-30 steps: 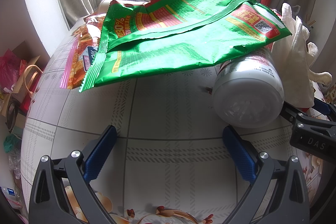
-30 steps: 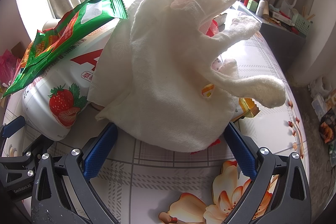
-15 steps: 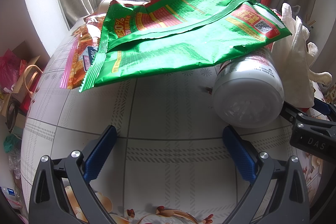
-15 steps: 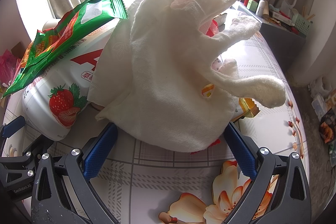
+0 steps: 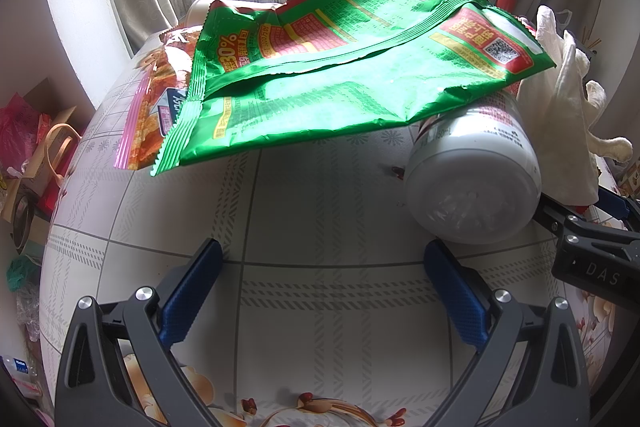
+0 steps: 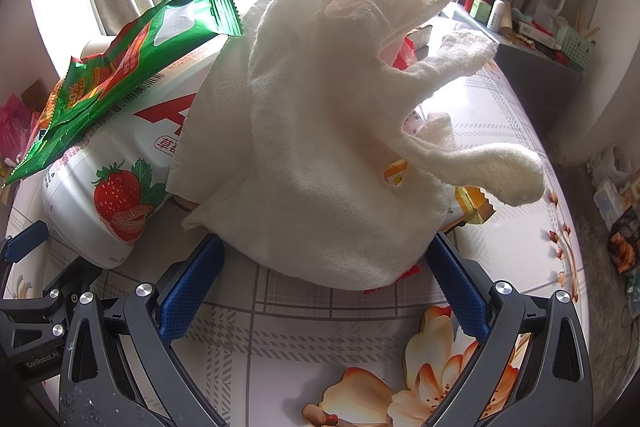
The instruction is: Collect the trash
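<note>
Daylight from a barred window falls on the floral-patterned surface [image 5: 320, 211]. Left gripper [image 5: 322, 259] rests jaws apart, empty; ahead lies a green snack bag [image 5: 340, 75] draped over a tipped strawberry yogurt bottle [image 5: 472, 183]. Right gripper [image 6: 324, 259] gapes around a crumpled white cloth [image 6: 320, 147].

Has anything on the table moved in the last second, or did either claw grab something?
Nothing visibly changed. Both claws, left and right, are open and holding nothing; the green bag, bottle and white cloth lie where they were.
</note>
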